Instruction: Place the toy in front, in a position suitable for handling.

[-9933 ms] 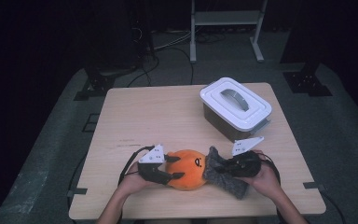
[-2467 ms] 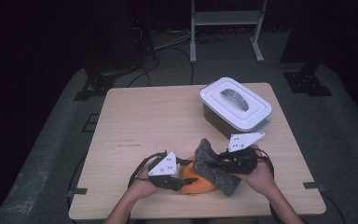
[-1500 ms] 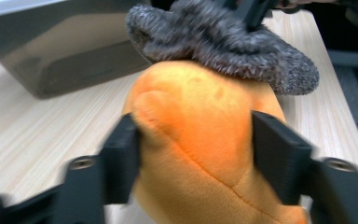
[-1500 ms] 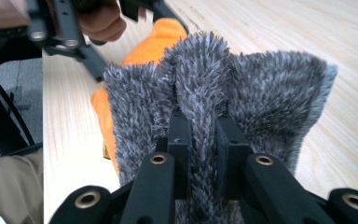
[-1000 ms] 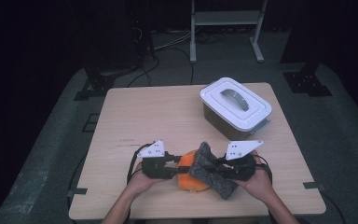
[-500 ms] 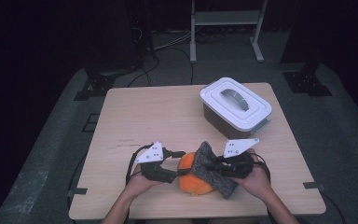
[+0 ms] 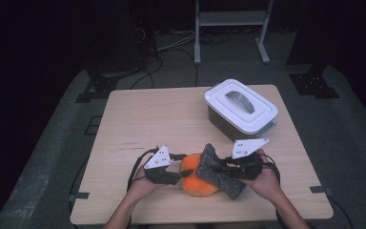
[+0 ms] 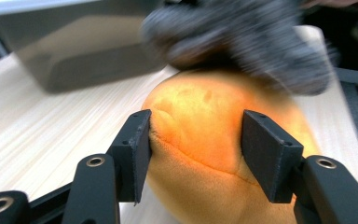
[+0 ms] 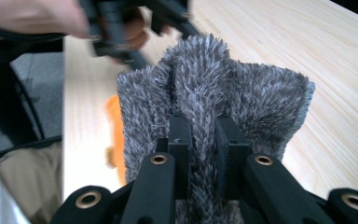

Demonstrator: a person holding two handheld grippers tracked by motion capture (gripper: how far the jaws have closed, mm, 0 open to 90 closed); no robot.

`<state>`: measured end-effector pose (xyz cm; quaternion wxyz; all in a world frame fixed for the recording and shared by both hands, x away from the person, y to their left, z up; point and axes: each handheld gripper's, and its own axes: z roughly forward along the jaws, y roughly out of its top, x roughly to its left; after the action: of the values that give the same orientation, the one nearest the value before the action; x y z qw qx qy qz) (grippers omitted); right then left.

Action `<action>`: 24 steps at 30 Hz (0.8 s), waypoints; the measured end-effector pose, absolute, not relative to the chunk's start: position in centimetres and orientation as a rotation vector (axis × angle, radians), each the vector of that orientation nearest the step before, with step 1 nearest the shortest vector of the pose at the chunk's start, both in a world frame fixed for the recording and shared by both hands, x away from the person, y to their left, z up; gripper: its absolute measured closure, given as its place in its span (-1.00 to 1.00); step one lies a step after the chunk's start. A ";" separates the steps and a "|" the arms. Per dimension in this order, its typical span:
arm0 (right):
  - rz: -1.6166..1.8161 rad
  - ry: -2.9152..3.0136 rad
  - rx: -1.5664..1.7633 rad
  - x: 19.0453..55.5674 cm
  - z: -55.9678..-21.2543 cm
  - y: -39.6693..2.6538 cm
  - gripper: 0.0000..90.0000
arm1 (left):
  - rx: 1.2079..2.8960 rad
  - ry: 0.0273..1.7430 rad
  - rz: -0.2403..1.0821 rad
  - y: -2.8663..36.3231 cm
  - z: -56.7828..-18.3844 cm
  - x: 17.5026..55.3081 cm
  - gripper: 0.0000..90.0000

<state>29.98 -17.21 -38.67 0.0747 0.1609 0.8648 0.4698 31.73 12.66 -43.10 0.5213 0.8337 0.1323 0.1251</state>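
- The right gripper (image 9: 200,135) is clamped on a fold of the shaggy grey fabric piece (image 9: 214,98), which rises between and beyond its fingers.
- The left gripper (image 8: 196,154) has just been closing; the round orange plush ball (image 8: 214,140) sits between its fingers (image 8: 135,154), one touching its side, the other just beside it, no squeeze evident.
- The grey fabric drapes over the ball's far top.
- The white-lidded rectangular plastic box (image 7: 240,107) stands well beyond both grippers on the light wooden table (image 7: 147,114).

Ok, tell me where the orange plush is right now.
In the high view the orange plush lies near the table's near edge, between the left gripper and right gripper, partly under the grey fuzzy cloth that the right gripper pinches.
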 end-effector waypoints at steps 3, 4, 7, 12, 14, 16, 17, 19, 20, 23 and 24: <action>1.363 2.629 0.462 29.7 -39.2 -16.5 0.74 | 1.977 0.334 0.287 13.0 -43.0 32.0 -0.02; 1.338 2.634 0.466 29.8 -39.5 -16.2 0.74 | 1.965 0.329 0.294 13.1 -42.8 32.0 -0.03; 1.340 2.633 0.485 30.0 -39.9 -15.9 0.74 | 1.917 0.299 0.310 13.6 -42.2 31.8 -0.05; 1.346 2.610 0.494 30.2 -40.0 -15.9 0.74 | 1.954 0.273 0.287 13.2 -42.7 31.7 0.04; 1.330 2.609 0.500 30.3 -40.0 -16.2 0.74 | 1.965 0.290 0.294 12.9 -42.9 31.7 0.06; 1.284 2.606 0.521 30.6 -40.1 -16.9 0.74 | 1.962 0.300 0.297 12.9 -42.8 31.9 0.07; 1.284 2.606 0.521 30.6 -40.1 -16.9 0.74 | 1.958 0.312 0.295 12.9 -42.9 32.0 0.07; 1.241 2.604 0.556 30.8 -40.1 -17.7 0.74 | 1.961 0.329 0.284 13.0 -43.1 32.1 0.10; 1.261 2.592 0.566 30.6 -39.8 -17.9 0.74 | 1.959 0.337 0.284 12.9 -43.2 32.2 0.10; 1.314 2.585 0.532 30.2 -39.3 -17.6 0.74 | 1.944 0.353 0.274 12.6 -43.2 32.5 0.12; 1.328 2.590 0.491 29.8 -38.9 -17.0 0.74 | 1.940 0.358 0.274 12.5 -43.2 32.5 0.12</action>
<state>29.75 -16.95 -38.94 0.0948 0.1657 0.8734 0.4480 32.54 12.46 -43.15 0.5438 0.8174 0.1510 0.1153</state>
